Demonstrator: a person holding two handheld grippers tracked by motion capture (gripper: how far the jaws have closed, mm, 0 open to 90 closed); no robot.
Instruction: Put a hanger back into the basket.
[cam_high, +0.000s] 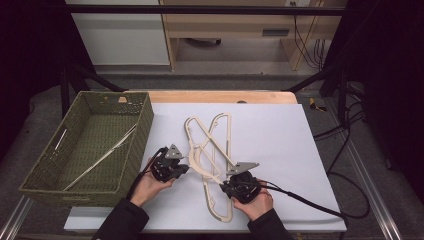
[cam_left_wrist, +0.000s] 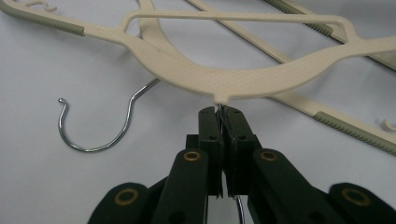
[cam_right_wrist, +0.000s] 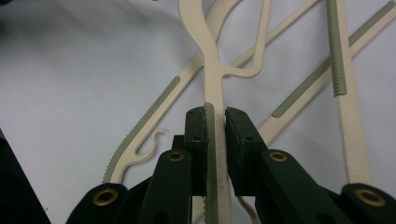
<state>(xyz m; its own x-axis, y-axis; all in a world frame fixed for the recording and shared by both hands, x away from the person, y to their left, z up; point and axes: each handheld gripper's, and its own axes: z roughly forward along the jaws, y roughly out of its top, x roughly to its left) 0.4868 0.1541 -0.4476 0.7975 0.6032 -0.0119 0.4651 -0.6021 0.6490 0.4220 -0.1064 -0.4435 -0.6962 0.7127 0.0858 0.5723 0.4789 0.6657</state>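
Cream plastic hangers (cam_high: 207, 145) lie overlapped on the white sheet (cam_high: 270, 135). My left gripper (cam_high: 188, 168) is at their left side. In the left gripper view, this left gripper (cam_left_wrist: 219, 112) is shut on the thin metal hook wire right under the neck of the top hanger (cam_left_wrist: 243, 79). My right gripper (cam_high: 223, 183) is at the lower end of the pile. In the right gripper view, the right gripper (cam_right_wrist: 215, 116) pinches a cream hanger arm (cam_right_wrist: 210, 70) along its green ribbed strip. Another hanger's metal hook (cam_left_wrist: 130, 106) lies free on the sheet.
An olive woven basket (cam_high: 145, 125) stands at the left edge of the sheet, with thin pale rods (cam_high: 100, 160) lying inside. The wooden table edge (cam_high: 220, 96) runs behind the sheet. A black cable (cam_high: 310, 202) trails right from the right gripper.
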